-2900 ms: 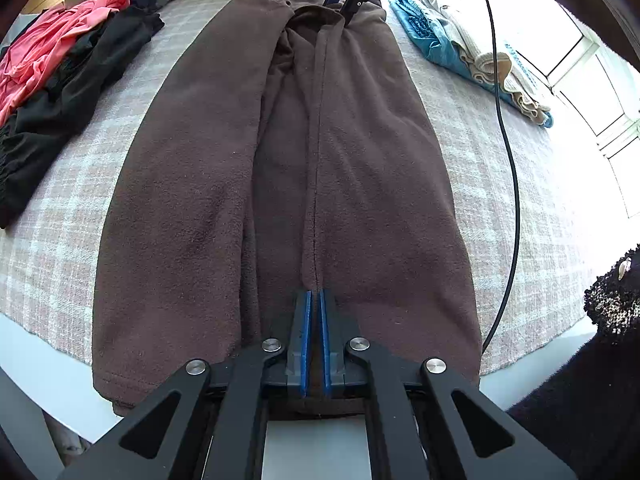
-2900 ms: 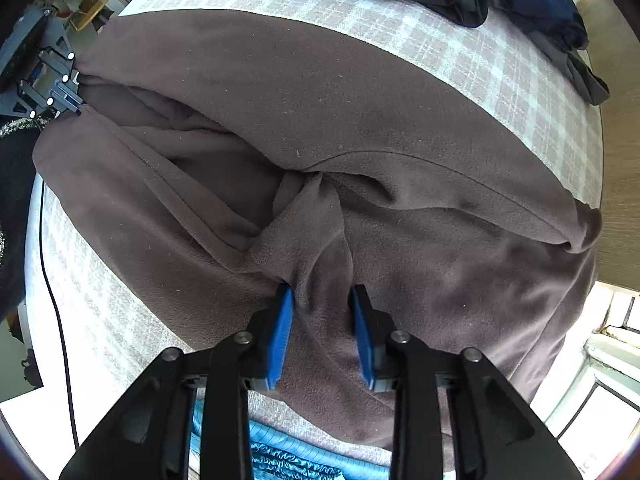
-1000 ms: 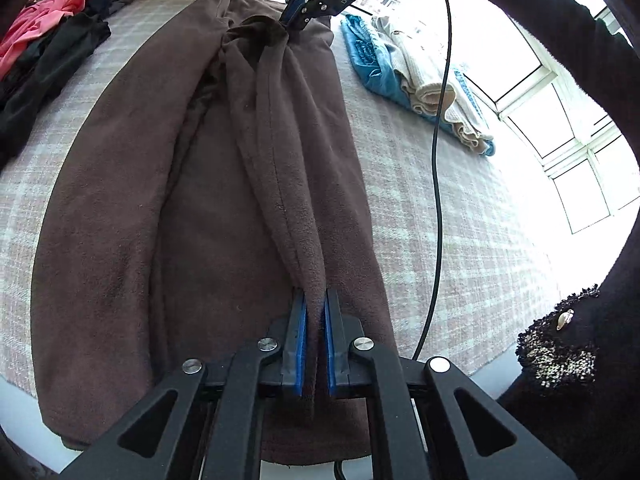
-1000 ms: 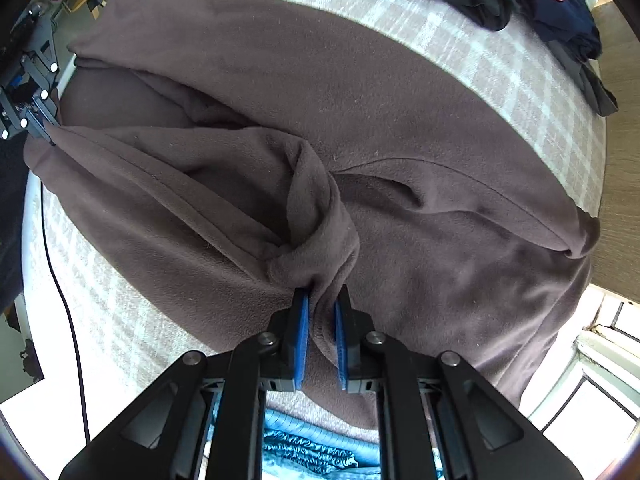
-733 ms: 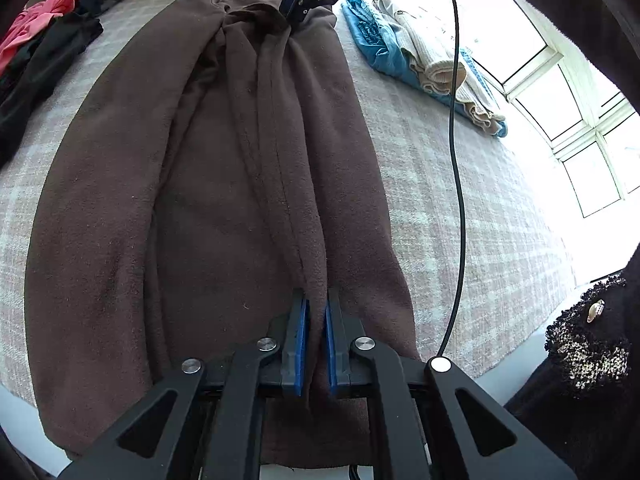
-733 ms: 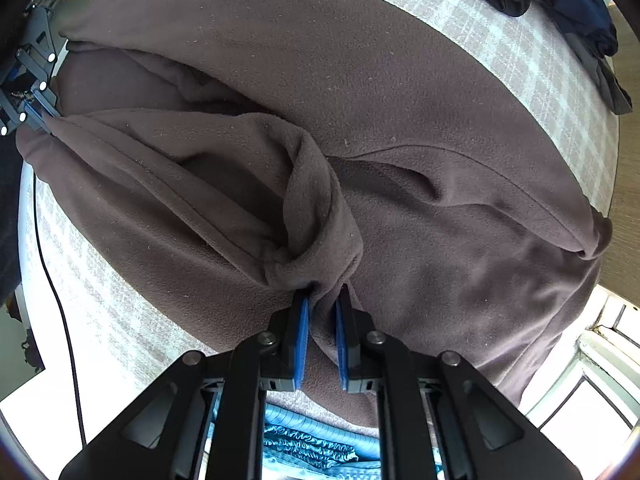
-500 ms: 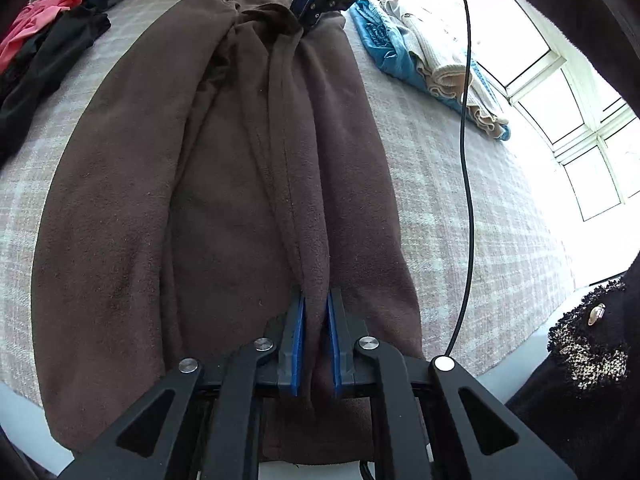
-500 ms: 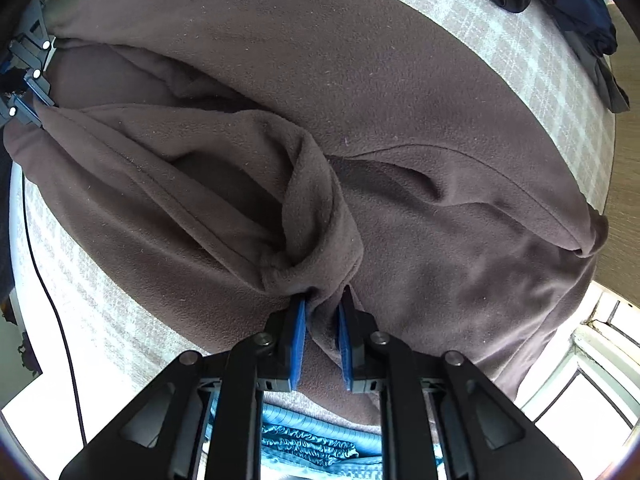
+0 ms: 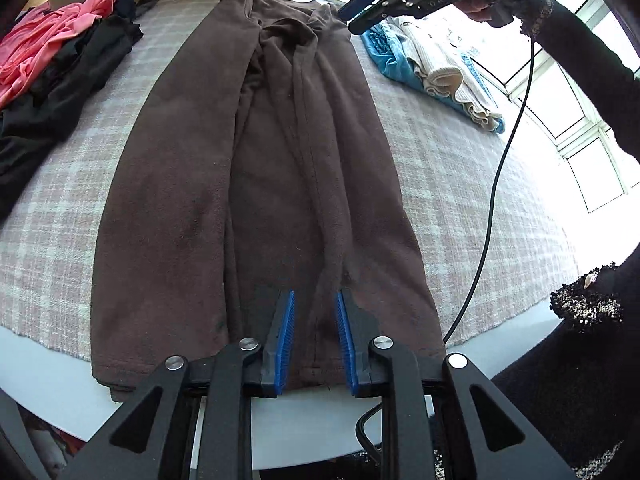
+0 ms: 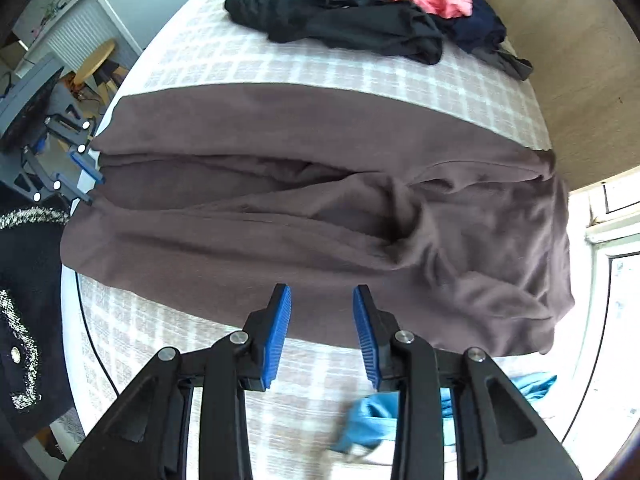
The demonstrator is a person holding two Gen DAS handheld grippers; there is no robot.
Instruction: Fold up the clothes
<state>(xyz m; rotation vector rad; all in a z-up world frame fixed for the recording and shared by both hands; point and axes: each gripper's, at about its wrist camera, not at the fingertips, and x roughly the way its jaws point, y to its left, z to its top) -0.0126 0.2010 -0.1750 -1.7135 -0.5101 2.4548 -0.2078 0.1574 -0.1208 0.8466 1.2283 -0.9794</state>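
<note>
A long brown fleece garment (image 9: 256, 184) lies stretched along the checked table, its two long sides folded toward the middle. My left gripper (image 9: 314, 300) stands open over its near hem, blue pads either side of the centre edge. In the right wrist view the same brown garment (image 10: 320, 216) lies crosswise. My right gripper (image 10: 322, 296) is open and raised above the garment's near edge, holding nothing. The right gripper (image 9: 360, 10) also shows at the far end of the left wrist view, lifted off the collar. The left gripper (image 10: 86, 178) appears at the left edge of the right wrist view.
A heap of black and pink clothes (image 9: 52, 64) lies at the far left of the checked tablecloth (image 9: 460, 184). Folded teal and cream items (image 9: 432, 68) lie at the far right. A black cable (image 9: 496, 184) hangs across the right side. A person's dark sleeve (image 9: 580, 56) holds the right gripper.
Both grippers have opened and let go of the brown garment's folded edge, which now lies flat. The right gripper has risen and drawn back from the collar.
</note>
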